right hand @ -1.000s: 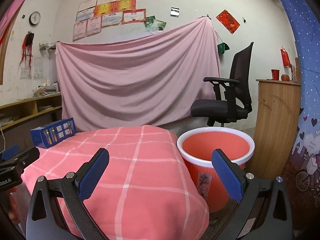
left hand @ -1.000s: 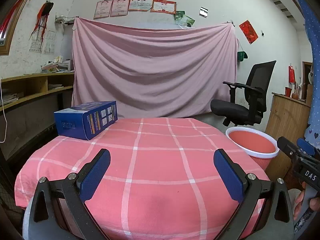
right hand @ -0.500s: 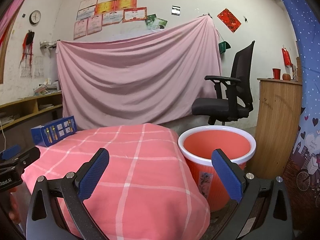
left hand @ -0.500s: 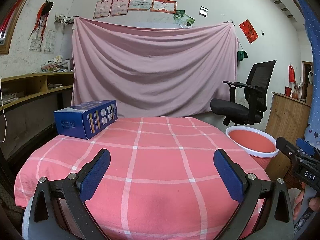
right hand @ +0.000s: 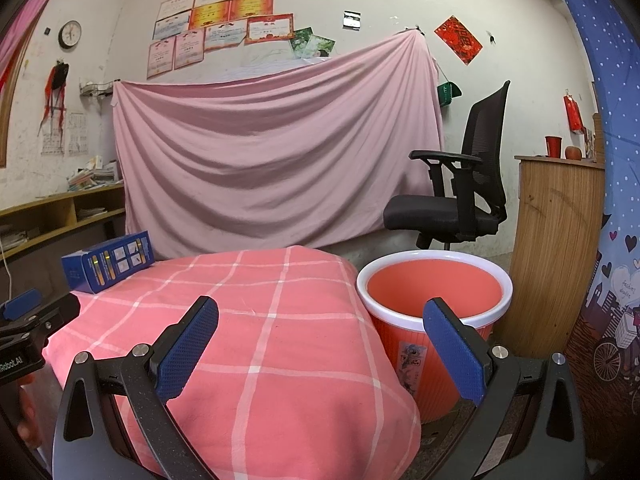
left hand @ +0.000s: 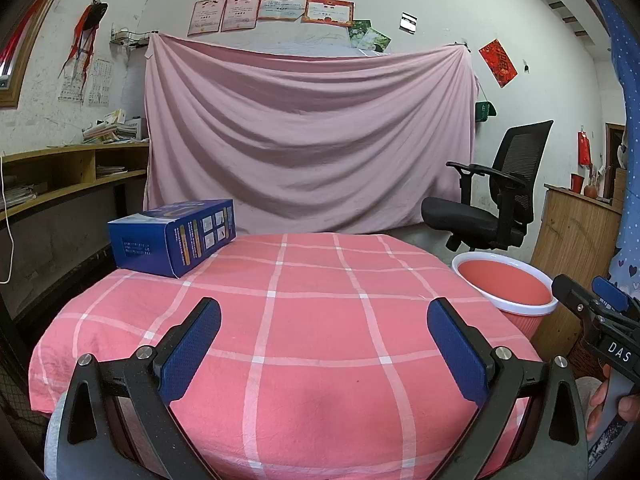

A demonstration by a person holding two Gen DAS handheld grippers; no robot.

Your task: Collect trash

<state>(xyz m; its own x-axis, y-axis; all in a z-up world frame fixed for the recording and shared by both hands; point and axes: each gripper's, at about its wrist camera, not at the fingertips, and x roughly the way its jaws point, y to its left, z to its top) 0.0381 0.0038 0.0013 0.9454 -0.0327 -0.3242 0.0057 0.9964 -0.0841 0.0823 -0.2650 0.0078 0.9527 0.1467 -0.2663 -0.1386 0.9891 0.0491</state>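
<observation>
Now both spread wide and empty: left tongs (left hand: 324, 344) and right tongs (right hand: 320, 344). Blue box (left hand: 174, 236) lying on the counter (left hand: 320, 320), far left corner, long axis slanting away rightward; nearer the left tongs. Red bin (right hand: 434, 280) standing right, beside the counter.

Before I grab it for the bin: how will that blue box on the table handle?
The blue box looks like thin cardboard, so probably light and crushable under a hard squeeze. It lies flat on its long side, so it should slide on the checked cloth rather than roll or tip.
</observation>
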